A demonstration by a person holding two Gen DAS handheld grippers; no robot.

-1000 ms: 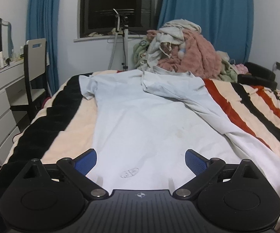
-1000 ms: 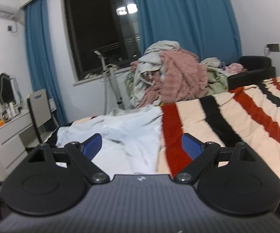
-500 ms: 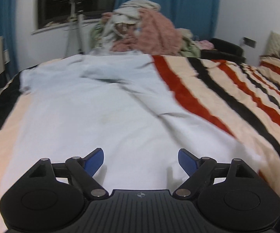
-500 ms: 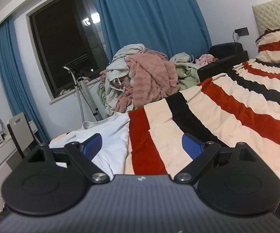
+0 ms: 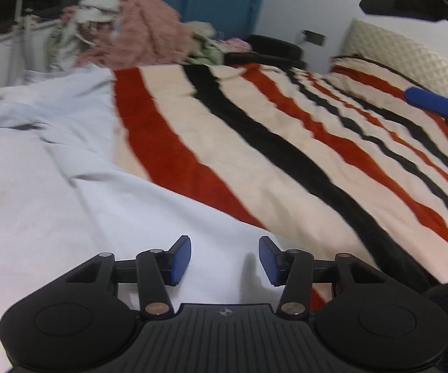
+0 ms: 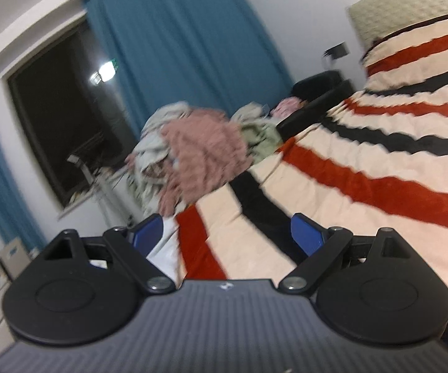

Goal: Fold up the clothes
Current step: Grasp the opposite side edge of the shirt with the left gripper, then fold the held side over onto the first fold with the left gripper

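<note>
A pale blue-white garment point(image 5: 53, 192) lies spread flat on the striped bed, filling the left half of the left wrist view. My left gripper point(image 5: 224, 259) hovers low over the garment's right hem, its jaws partly closed with a gap, holding nothing. My right gripper point(image 6: 227, 236) is open and empty, raised above the striped blanket point(image 6: 363, 192); a corner of the garment point(image 6: 164, 251) shows by its left finger. One blue fingertip of the right gripper point(image 5: 430, 102) shows at the right edge of the left wrist view.
A heap of unfolded clothes point(image 5: 136, 37) with a pink fluffy piece point(image 6: 205, 152) is piled at the far end of the bed. Blue curtains point(image 6: 174, 62) and a dark window point(image 6: 59, 118) stand behind. A padded headboard point(image 5: 410, 62) is at right, a dark chair point(image 5: 273, 46) beyond.
Both grippers have swung to the right. The left gripper has moved from the garment's middle to its right hem and its jaws have narrowed. The right gripper has tilted and stays open.
</note>
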